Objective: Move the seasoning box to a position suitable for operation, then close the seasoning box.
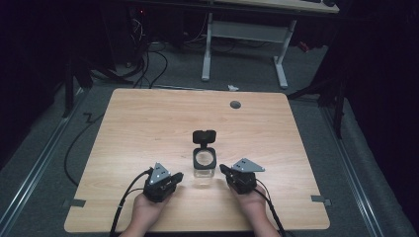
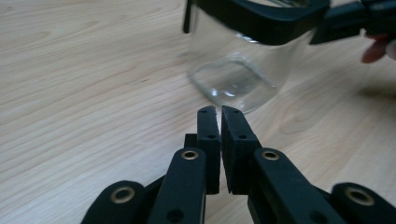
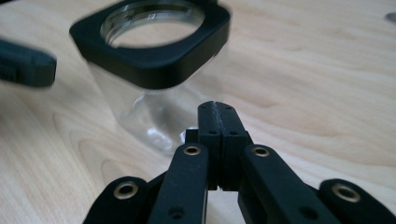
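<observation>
Clear square jar (image 1: 204, 165) with a black collar, flip lid (image 1: 204, 136) thrown open behind it, standing on the wooden table (image 1: 133, 123) between two grippers.

The left gripper (image 1: 179, 175) lies low just beside the jar's left side, jaws a sliver apart and gripping nothing — its hand (image 1: 145, 212) comes in from the near edge. The right gripper (image 1: 223, 169) sits level at the jar's right side, jaws pressed together and empty; the right hand (image 1: 253, 201) holds it from behind, angled inward.

Both tongs sit low in the frame: left tongs (image 1: 179, 174) parted a sliver, right tongs (image 1: 222, 168) pressed together, both empty.
</observation>
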Demonstrator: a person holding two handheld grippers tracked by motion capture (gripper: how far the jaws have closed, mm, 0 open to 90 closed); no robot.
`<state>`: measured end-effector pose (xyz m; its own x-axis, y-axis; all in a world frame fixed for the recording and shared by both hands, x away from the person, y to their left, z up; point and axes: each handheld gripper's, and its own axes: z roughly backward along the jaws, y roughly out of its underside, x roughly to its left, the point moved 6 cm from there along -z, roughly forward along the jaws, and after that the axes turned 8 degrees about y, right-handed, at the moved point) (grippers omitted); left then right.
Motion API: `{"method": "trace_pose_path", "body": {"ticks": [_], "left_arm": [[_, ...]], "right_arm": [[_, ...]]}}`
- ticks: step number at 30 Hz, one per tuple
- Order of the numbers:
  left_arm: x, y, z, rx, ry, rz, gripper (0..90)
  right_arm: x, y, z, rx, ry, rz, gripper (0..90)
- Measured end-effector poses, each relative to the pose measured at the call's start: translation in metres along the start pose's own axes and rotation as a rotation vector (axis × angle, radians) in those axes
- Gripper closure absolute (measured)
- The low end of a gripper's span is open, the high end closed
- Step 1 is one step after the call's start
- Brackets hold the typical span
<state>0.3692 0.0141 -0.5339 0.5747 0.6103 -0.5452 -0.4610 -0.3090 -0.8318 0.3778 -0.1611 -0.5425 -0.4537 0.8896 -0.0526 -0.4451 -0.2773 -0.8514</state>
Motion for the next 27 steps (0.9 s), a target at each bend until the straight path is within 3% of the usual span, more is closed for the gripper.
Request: {"method": "trace_pose_path", "body": {"ticks": [15, 20, 27], "left_arm": [[-0.033, 0.019, -0.027, 0.023, 0.072, -0.034, 88.4], [-0.033, 0.027, -0.035, 0.042, 0.070, -0.049, 88.5], [-0.026, 0.020, -0.041, 0.030, 0.049, -0.023, 90.0]], "right_arm": [[-0.027, -0.038, 0.000, -0.074, 0.059, -0.025, 90.0], [-0.034, -0.060, -0.003, -0.104, 0.067, -0.030, 90.0], [-0.041, -0.082, -0.015, -0.127, 0.067, -0.045, 90.0]]}}
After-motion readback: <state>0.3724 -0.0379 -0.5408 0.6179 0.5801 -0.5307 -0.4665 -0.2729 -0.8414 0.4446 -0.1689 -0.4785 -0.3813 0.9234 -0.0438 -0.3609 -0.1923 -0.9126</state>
